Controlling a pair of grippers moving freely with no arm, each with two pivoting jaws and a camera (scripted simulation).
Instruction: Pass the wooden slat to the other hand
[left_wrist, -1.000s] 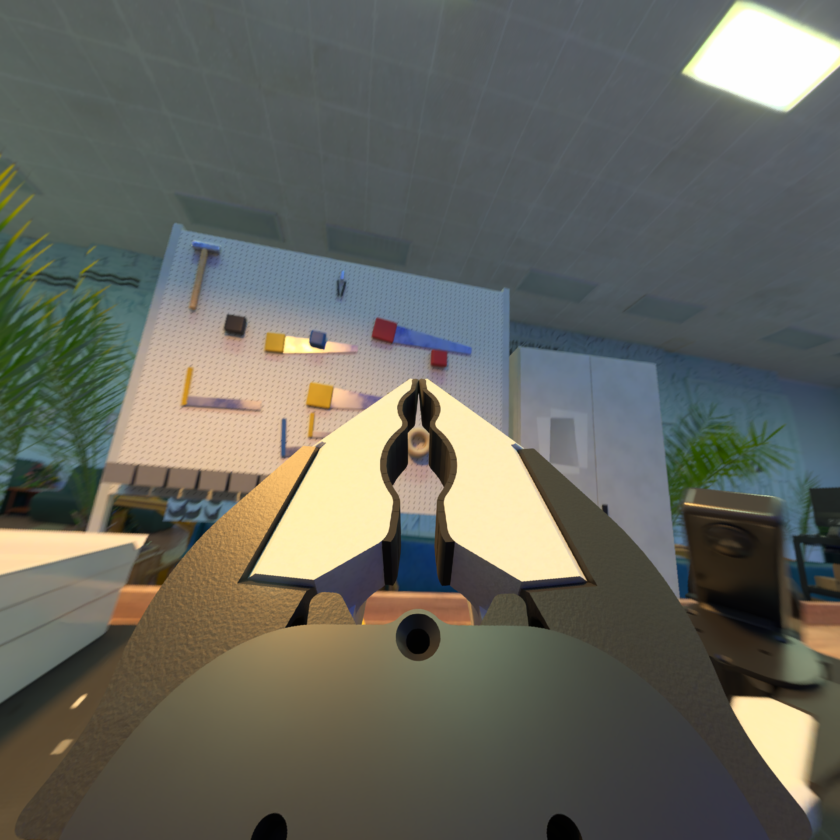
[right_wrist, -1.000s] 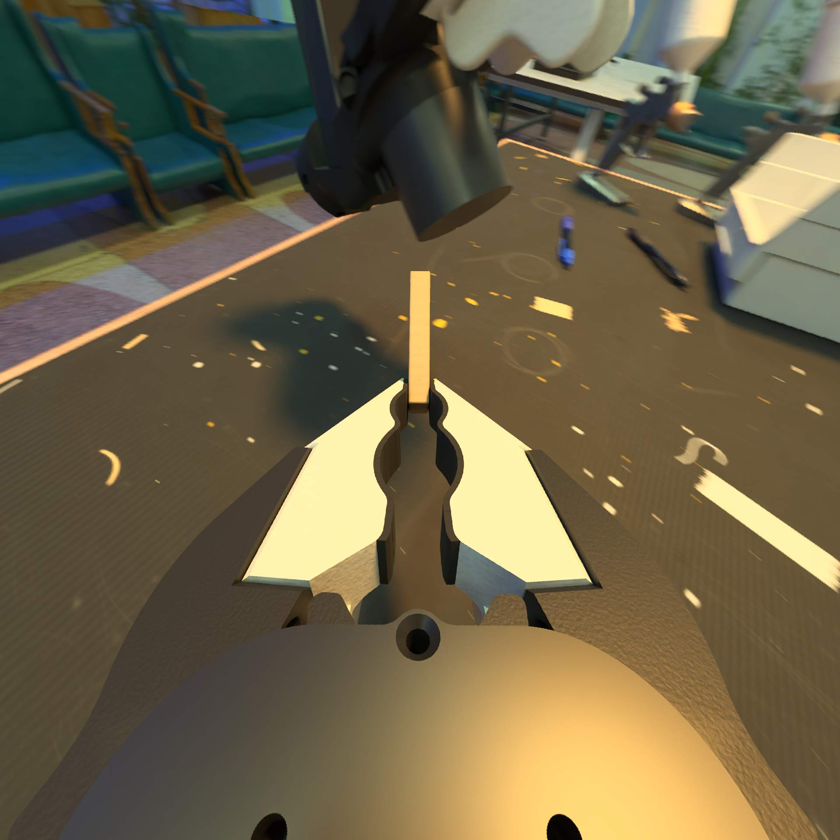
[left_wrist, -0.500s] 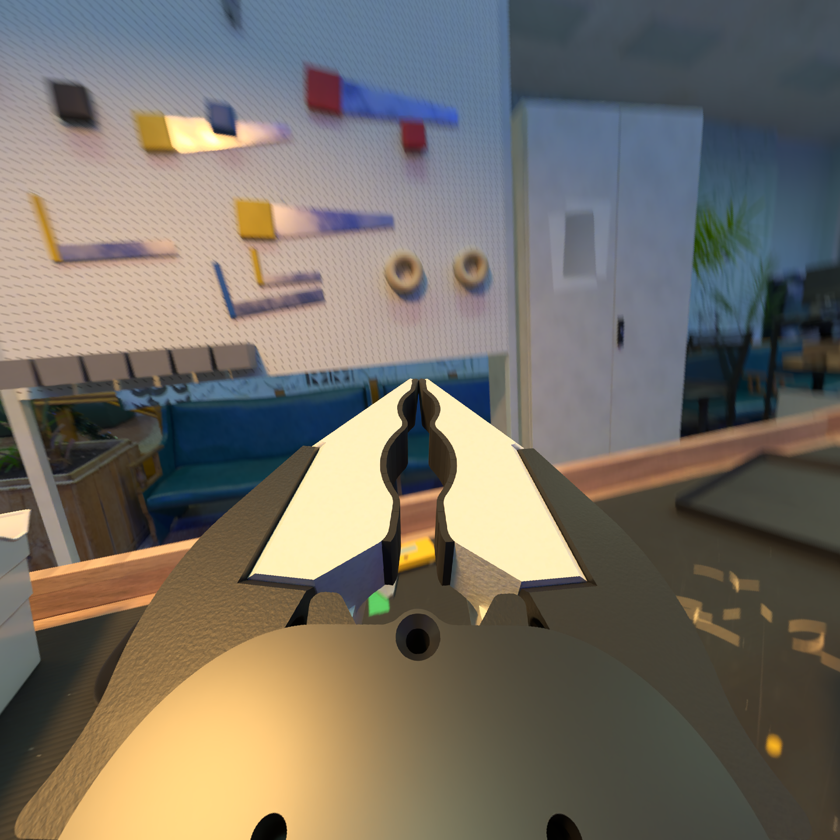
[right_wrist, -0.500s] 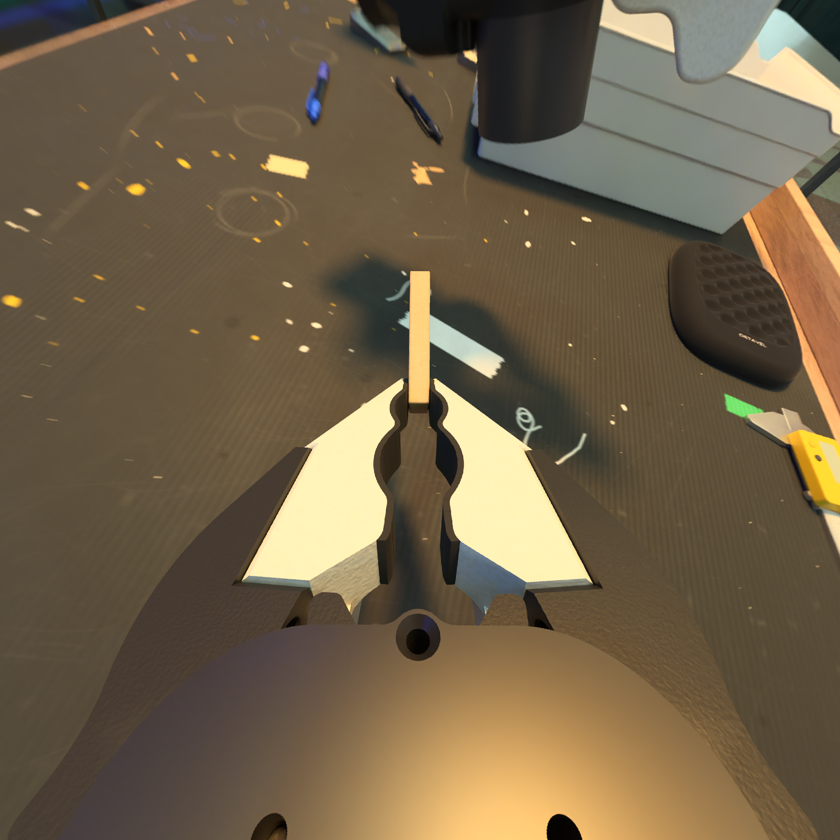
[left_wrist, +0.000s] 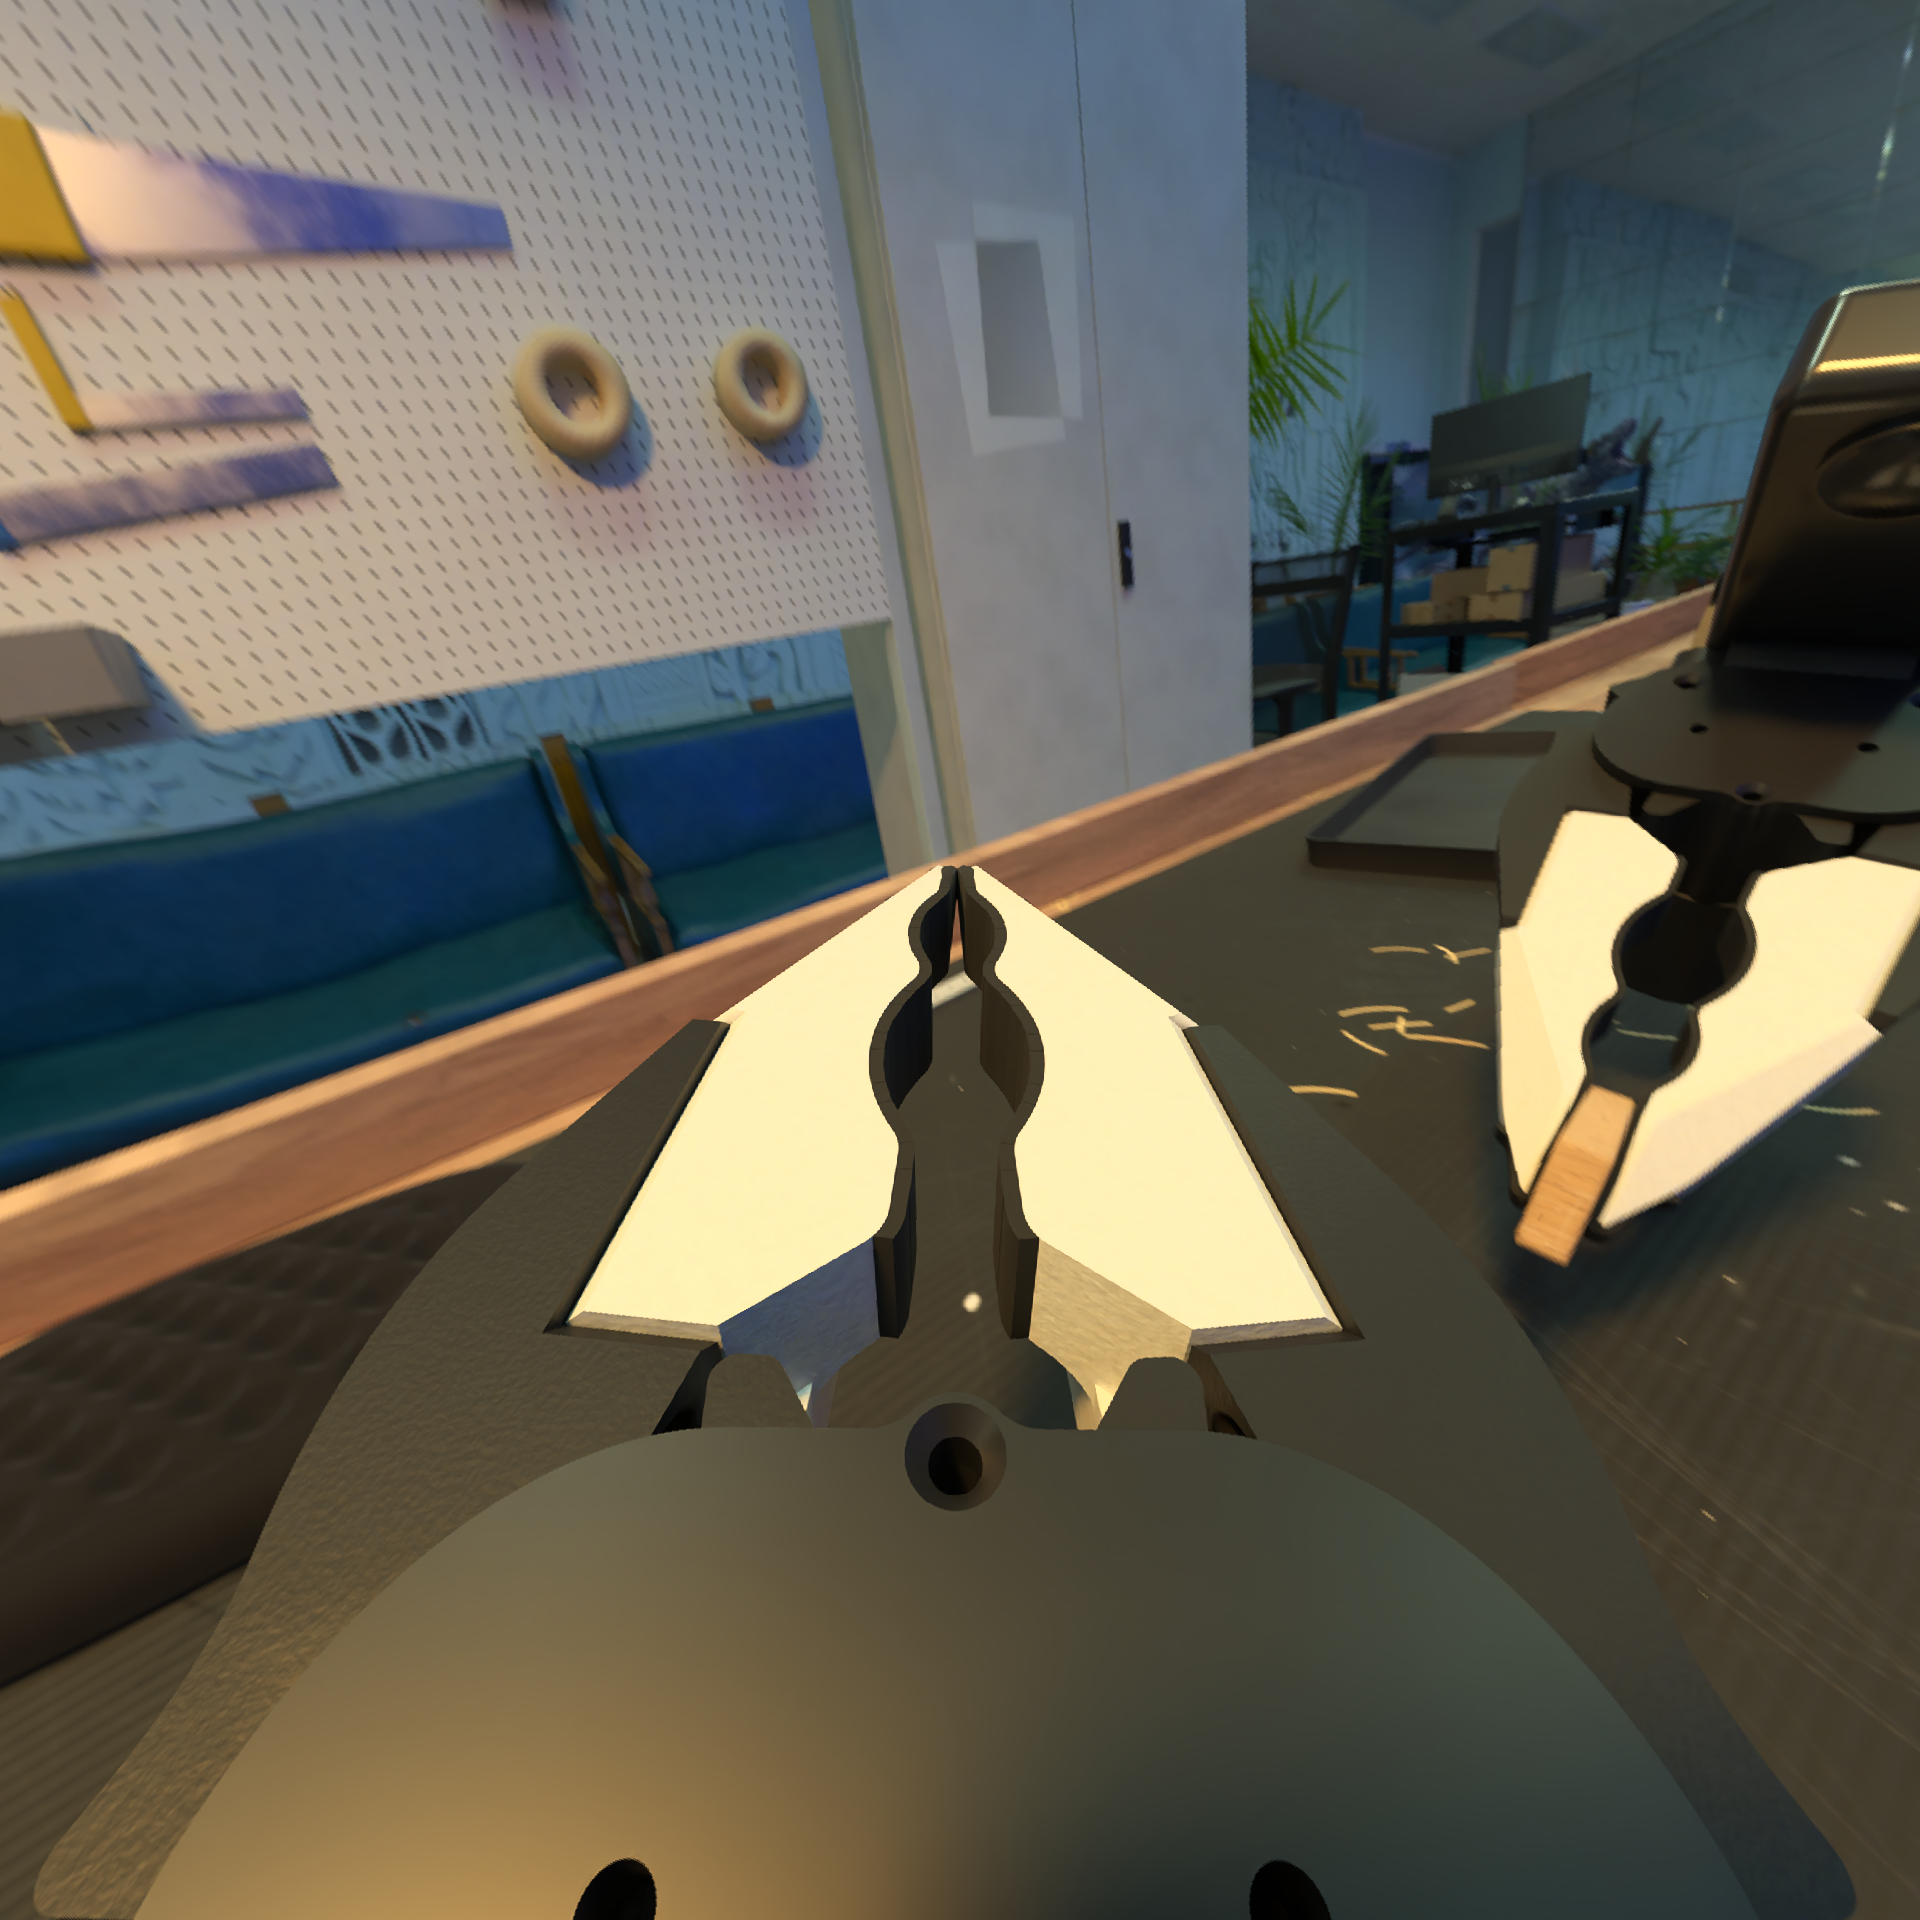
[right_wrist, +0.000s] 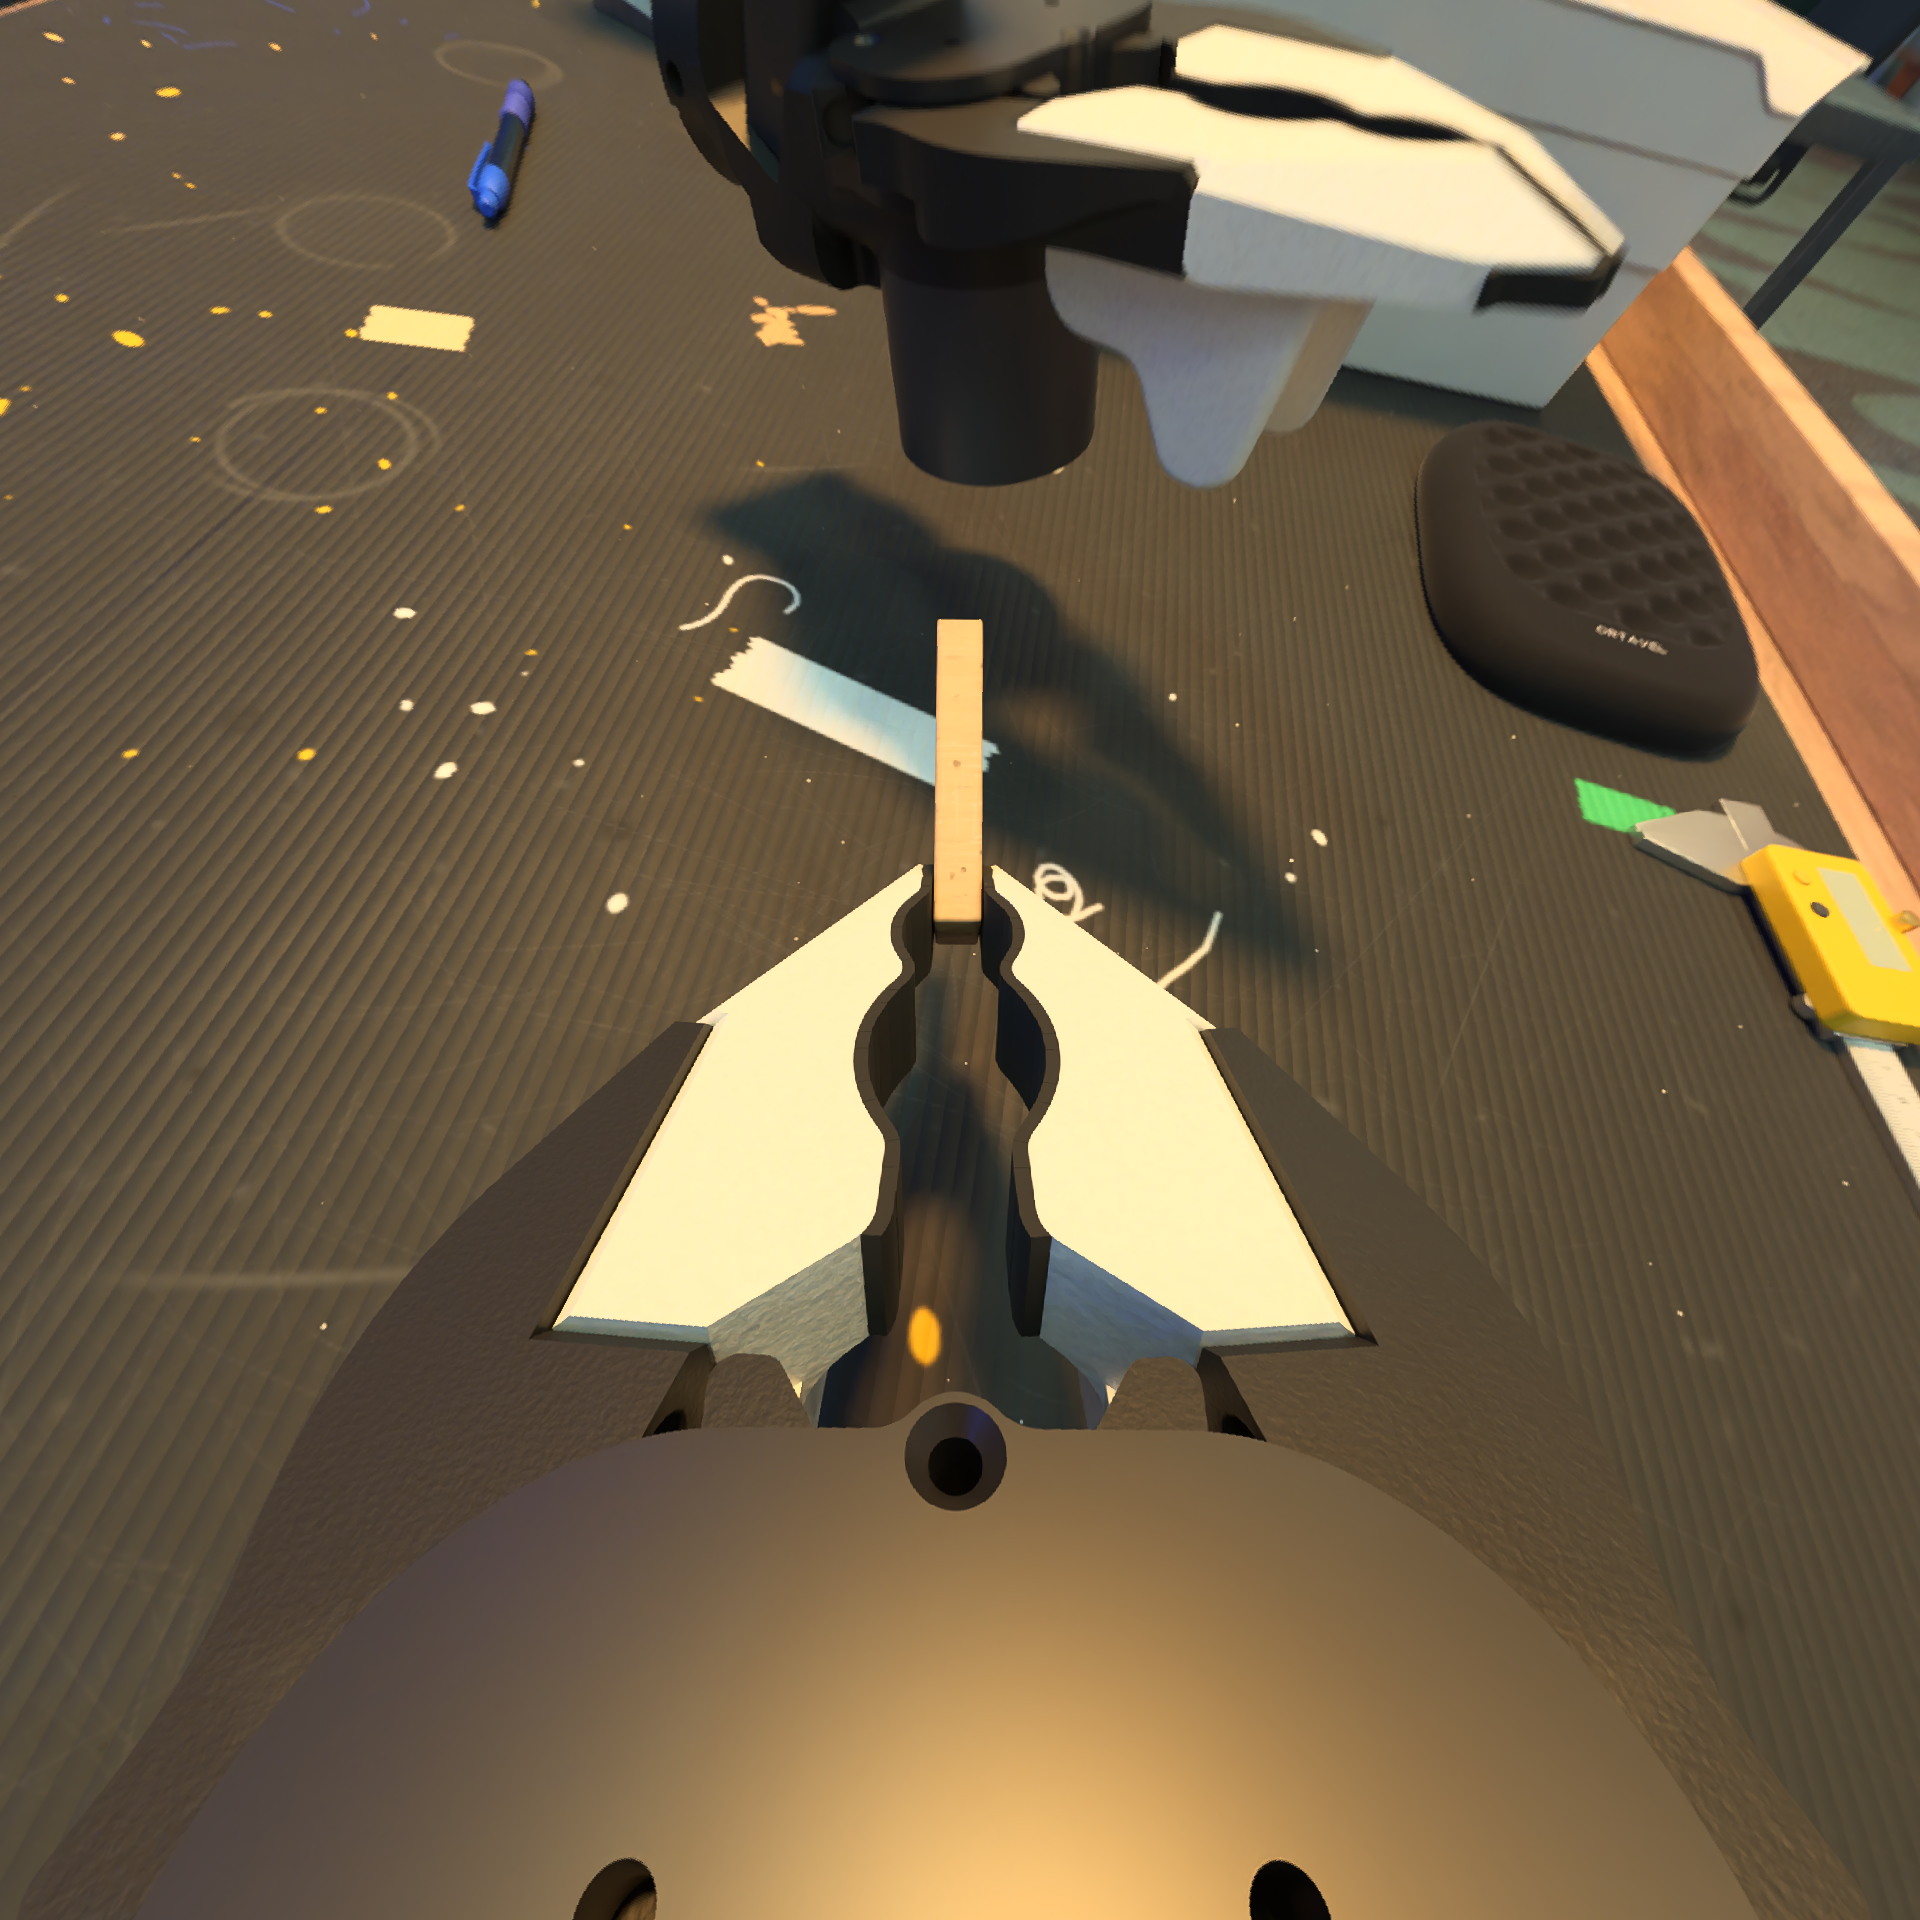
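Right wrist view: the right gripper, with pale cream fingers on a dark body, pinches the near end of the thin, light wooden slat between its tips, so that most of the slat's length stands free beyond the fingers.
Why this hold: it seems a grip chosen for a hand-over, because the far end stays bare for the other gripper to take.
Slat position: it is in the air above the dark ribbed bench mat, over a pale strip of tape, and it points away from the camera.
Left gripper in this view: the left gripper hangs in the far part of the picture, above and beyond the slat, apart from it; it is blurred, and only a thin dark line shows between its fingers.
Left wrist view: the left gripper has its fingertips almost touching, with nothing between them.
Right gripper from there: the right gripper shows at the right side, with the slat sticking out of its tips toward the near side.
Judgement of the step: the left gripper is not yet aimed at the slat, and it would need to spread its fingers before it can take the free end.
Risk: the slat is narrow and held only at one end, so a touch from the side could turn it in the grip.
Other things on the mat: a blue marker pen at the far left, a black oval pad with dimples and a yellow caliper at the right, all well apart from the slat.
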